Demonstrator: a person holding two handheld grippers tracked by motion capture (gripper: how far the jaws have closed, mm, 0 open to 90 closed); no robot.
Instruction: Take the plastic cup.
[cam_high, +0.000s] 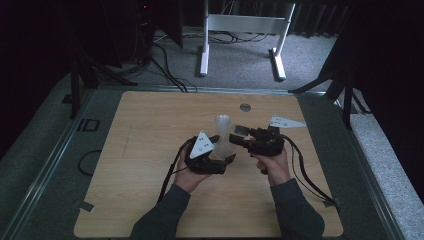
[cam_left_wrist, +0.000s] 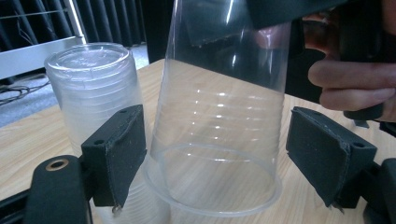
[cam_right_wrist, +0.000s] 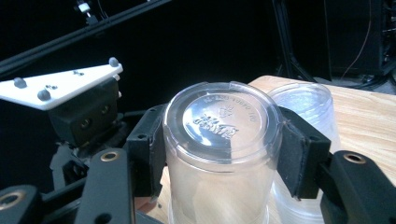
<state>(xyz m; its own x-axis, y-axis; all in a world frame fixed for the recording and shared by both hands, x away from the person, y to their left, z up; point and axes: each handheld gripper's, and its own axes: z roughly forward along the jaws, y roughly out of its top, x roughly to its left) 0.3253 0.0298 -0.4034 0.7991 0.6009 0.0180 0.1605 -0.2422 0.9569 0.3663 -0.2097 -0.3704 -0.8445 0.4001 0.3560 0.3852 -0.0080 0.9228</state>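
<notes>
A clear plastic cup (cam_right_wrist: 222, 121) is held upside down, its embossed base up, and my right gripper (cam_right_wrist: 222, 154) is shut on it just below the base. In the left gripper view the same cup (cam_left_wrist: 219, 140) hangs tilted above the table with its rim low. My left gripper (cam_left_wrist: 219, 172) stands open around that lower part, with a thin gap between each pad and the cup wall. A stack of several clear cups (cam_left_wrist: 93, 93) stands upside down right beside it. From above, the left gripper (cam_high: 227, 157) and right gripper (cam_high: 240, 135) meet at the cup (cam_high: 225, 145) mid-table.
The wooden table (cam_high: 150, 150) has a round metal grommet (cam_high: 245, 107) near its far edge. Black cables trail from both grippers toward the front edge. A white desk frame (cam_high: 240, 25) stands on the carpet beyond the table.
</notes>
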